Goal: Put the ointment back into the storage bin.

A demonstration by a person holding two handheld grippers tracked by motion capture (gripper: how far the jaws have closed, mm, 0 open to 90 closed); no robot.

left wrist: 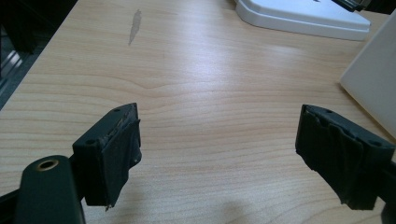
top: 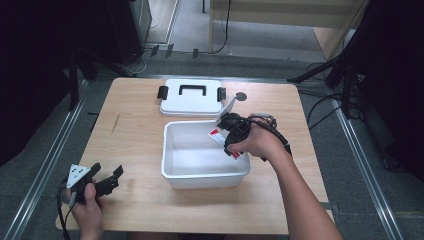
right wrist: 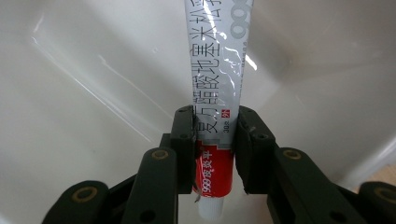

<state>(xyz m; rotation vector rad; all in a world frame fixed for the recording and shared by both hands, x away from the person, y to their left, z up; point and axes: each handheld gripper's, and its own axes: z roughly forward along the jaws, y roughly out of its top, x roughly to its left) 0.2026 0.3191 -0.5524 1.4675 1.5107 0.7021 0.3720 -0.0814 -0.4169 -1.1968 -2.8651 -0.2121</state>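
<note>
right hand-held gripper (right wrist: 215, 135) clamps tube (right wrist: 219, 70) over bin (top: 172, 150) | left hand-held gripper (left wrist: 217, 154) wide open, empty

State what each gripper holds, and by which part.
The right gripper clamps an ointment tube near its cap end. The left gripper holds nothing.

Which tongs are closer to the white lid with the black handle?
Right. The right tongs hang over the white tub just in front of the lid, holding a tube. The left tongs sit at the table's near-left corner.
</note>
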